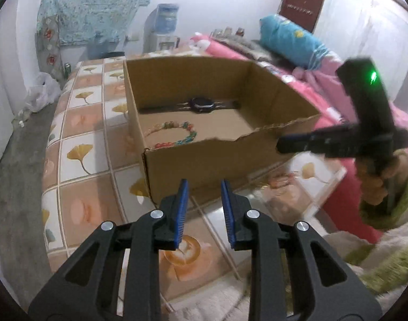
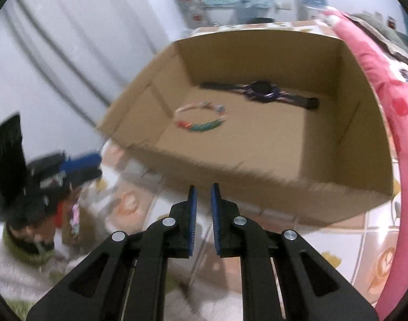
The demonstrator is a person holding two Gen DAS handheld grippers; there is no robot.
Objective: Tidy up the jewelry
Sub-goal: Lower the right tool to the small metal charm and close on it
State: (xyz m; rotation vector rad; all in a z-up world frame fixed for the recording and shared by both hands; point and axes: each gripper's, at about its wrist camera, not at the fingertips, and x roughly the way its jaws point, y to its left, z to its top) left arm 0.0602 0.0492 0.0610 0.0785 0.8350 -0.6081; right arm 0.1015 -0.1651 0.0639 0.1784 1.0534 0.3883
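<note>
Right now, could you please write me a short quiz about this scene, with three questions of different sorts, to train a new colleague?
1. True or false: the black wristwatch lies inside the cardboard box.
2. Multiple choice: where is the beaded bracelet relative to the watch, seen from the right wrist camera? A) nearer the camera, B) on top of it, C) outside the box.
3. Fill in: the left gripper holds ____.

Key:
1. True; it rests on the box floor near the far wall.
2. A.
3. Nothing; its blue pads stand apart with only the table behind them. The right gripper is also empty.
</note>
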